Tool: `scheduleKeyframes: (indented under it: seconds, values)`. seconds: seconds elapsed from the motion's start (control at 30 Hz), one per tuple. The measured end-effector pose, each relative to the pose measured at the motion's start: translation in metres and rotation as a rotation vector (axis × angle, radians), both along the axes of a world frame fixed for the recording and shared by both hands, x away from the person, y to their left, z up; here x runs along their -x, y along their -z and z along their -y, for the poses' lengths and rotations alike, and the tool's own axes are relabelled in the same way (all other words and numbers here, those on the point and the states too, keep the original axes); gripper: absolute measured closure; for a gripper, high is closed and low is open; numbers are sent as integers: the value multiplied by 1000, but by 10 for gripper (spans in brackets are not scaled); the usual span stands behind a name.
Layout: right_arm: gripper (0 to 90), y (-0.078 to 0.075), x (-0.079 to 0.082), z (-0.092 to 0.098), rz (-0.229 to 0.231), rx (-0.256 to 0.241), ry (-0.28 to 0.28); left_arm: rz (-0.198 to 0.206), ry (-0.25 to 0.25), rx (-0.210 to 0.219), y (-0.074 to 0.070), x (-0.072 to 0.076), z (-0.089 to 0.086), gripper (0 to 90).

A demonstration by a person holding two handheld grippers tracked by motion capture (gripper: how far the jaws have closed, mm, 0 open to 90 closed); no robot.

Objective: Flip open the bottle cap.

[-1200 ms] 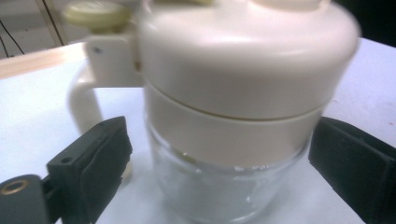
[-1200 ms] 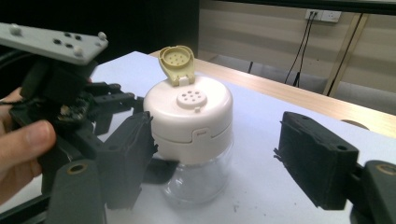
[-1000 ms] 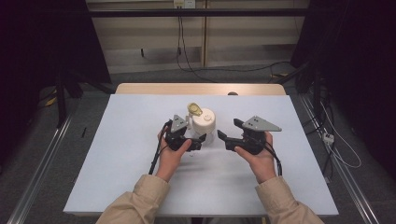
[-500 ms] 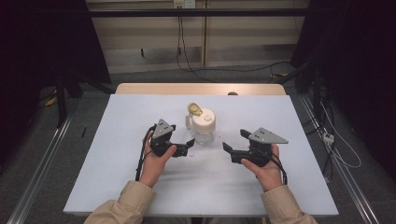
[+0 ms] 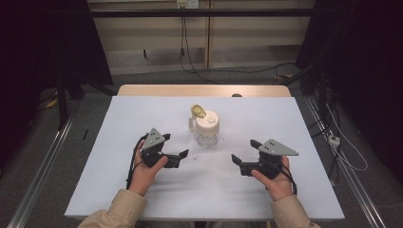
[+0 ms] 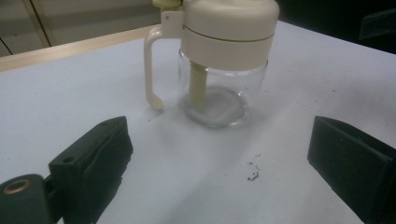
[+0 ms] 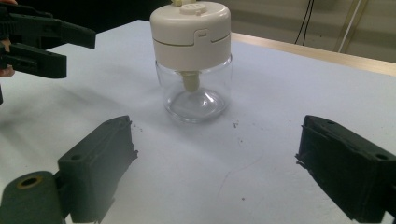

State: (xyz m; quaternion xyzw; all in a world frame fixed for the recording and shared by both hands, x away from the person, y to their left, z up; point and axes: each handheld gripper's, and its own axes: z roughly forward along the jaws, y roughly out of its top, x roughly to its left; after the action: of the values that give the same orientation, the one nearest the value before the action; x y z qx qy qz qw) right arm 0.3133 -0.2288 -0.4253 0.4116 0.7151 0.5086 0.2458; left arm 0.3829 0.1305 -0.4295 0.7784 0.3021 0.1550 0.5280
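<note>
Both hand-held grippers have been drawn back from the glass jar [image 5: 206,128] toward the counter's [image 5: 142,114] near edge. The left hand-held gripper [image 5: 180,154] and right hand-held gripper [image 5: 240,159] are held wide open, empty. The jar, seemingly empty and capped by a cream lid [image 5: 207,119], is stood near the counter's middle; dark specks [image 6: 252,175] are scattered before it.

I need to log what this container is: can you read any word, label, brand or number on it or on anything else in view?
There is no readable text.
The glass jar has bare glass, and its cream lid shows moulded seams and a small tab but no lettering.
The grey plates on the left gripper and right gripper carry no markings that can be made out.
</note>
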Motion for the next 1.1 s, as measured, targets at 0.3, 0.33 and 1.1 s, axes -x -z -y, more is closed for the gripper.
scheduleKeyframes:
  seconds: [0.3,0.33,1.1]
  values:
    - [57,8,8,11,-3,-7,2,7,2,-4,-1,9,-20,57]
    - [57,8,9,12,-4,-7,7,9,4,-5,-1,10,-22,57]
    - [44,21,27,29,2,33,13,12,-19,-24,5,24,-53,57]
